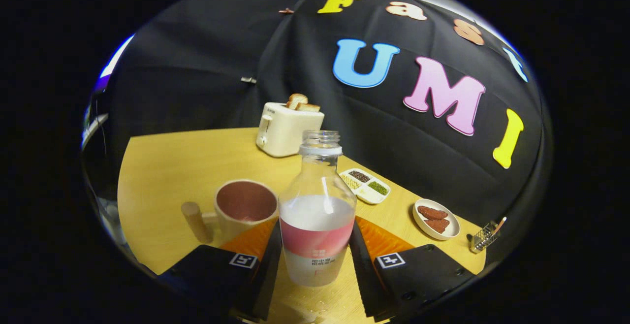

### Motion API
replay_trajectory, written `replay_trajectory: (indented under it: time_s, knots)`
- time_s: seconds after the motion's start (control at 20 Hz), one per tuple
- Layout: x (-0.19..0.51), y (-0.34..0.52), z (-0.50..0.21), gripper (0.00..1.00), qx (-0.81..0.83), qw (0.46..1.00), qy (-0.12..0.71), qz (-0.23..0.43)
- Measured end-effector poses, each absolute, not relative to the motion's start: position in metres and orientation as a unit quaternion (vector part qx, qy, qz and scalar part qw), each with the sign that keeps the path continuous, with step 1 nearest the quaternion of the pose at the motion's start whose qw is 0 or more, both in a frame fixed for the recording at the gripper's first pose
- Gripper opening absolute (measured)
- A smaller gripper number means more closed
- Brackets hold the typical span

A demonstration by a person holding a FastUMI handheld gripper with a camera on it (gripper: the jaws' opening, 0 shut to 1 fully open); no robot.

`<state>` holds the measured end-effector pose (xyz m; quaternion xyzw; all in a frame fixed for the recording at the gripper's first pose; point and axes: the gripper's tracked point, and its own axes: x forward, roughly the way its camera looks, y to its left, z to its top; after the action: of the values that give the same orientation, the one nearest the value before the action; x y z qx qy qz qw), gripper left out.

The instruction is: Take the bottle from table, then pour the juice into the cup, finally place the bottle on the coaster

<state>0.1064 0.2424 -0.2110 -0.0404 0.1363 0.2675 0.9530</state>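
Observation:
An uncapped clear bottle (317, 210) with a pink label and pale juice up to about its middle stands upright between my two fingers. My gripper (315, 260) is shut on the bottle, with both pads pressing its lower body. Just left of the bottle stands a cream cup (245, 209) with a dark pink inside and a wooden handle. The cup rests on an orange ribbed coaster (380, 240) that spreads behind the bottle to both sides. Whether the bottle's base touches the table is hidden by my fingers.
A cream toaster (285, 128) with two toast slices stands at the back of the yellow table (167, 176). A white divided dish (366, 185) of grains lies beyond the bottle to the right. Farther right are a small plate (436, 219) with brown pieces and a wire holder (485, 238).

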Motion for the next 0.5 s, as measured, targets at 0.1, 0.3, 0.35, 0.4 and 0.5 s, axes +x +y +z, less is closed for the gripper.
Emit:
replay_trajectory:
  time_s: [0.1, 0.3, 0.35, 0.4, 0.5]
  knots:
    - [0.128, 0.238, -0.201, 0.72, 0.008, 0.955, 0.126, 0.269]
    - [0.176, 0.206, -0.180, 0.72, 0.078, 0.963, 0.097, 0.239]
    - [0.188, 0.201, -0.179, 0.73, 0.092, 0.964, 0.089, 0.231]
    - [0.199, 0.198, -0.179, 0.72, 0.103, 0.966, 0.082, 0.223]
    - [0.214, 0.191, -0.192, 0.72, 0.105, 0.968, 0.079, 0.213]
